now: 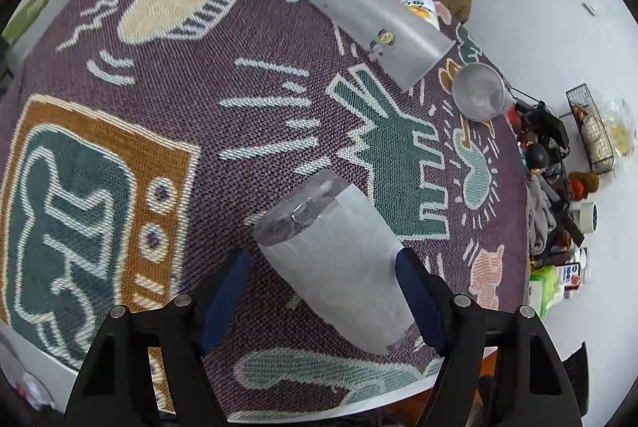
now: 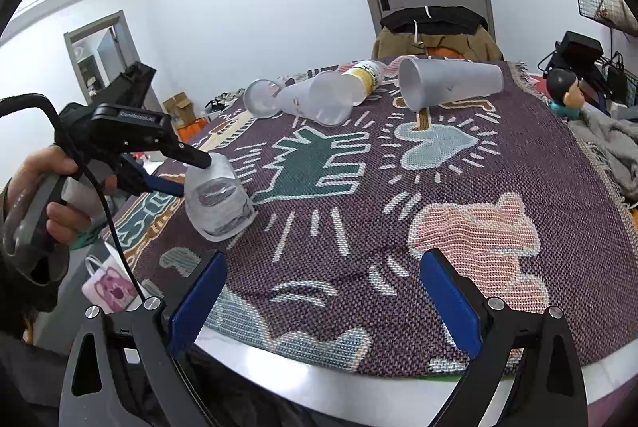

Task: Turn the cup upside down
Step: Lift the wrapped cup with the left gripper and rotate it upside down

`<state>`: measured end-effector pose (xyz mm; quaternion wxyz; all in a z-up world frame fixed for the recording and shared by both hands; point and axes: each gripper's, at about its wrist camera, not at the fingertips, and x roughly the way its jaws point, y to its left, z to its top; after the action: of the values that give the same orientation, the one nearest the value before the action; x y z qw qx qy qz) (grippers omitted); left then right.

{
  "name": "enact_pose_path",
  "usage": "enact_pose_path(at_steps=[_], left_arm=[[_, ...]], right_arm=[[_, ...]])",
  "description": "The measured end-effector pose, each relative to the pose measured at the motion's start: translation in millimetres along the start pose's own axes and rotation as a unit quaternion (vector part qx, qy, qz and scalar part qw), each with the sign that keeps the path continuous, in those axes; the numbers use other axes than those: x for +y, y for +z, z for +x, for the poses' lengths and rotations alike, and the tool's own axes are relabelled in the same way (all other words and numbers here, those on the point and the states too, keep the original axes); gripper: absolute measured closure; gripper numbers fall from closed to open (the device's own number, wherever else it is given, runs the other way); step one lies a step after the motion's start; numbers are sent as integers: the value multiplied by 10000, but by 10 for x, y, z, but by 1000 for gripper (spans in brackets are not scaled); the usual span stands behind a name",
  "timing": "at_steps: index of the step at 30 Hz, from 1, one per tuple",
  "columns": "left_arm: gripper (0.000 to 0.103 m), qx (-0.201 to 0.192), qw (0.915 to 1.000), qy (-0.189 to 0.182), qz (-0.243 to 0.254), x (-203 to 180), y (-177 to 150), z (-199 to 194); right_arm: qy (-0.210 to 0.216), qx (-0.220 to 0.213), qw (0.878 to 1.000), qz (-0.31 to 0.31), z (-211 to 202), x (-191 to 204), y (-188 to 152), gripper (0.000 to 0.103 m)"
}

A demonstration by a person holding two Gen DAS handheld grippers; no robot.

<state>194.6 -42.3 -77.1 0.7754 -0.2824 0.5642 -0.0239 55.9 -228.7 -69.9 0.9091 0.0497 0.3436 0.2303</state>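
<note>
A frosted plastic cup (image 1: 339, 259) stands upside down on the patterned cloth, its thick clear base on top. My left gripper (image 1: 323, 267) straddles it with blue pads on both sides; a gap shows at the left pad, so it is open. In the right wrist view the same cup (image 2: 217, 203) stands at the left with the left gripper (image 2: 187, 168) around its top. My right gripper (image 2: 321, 275) is open and empty above the near table edge.
Three more frosted cups lie on their sides at the far end: one (image 2: 448, 82), one (image 2: 319, 98) and one (image 2: 259, 96). A yellow-labelled bottle (image 2: 367, 72) lies behind them. A chair with clothes (image 2: 434, 32) and clutter (image 2: 574, 92) stand beyond the table.
</note>
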Motion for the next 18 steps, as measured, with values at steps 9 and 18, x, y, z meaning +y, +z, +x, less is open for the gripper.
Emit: enact_pose_path(at_steps=[9,18], left_arm=[[26,145,9999,-57,-56,-157,121,184],[25,481,9988,-52,-98,-332,302,417]], right_arm=[[18,40,9999,120,44,-56,-58,5],[-18,32,9997,237,30,-135,-70,5]])
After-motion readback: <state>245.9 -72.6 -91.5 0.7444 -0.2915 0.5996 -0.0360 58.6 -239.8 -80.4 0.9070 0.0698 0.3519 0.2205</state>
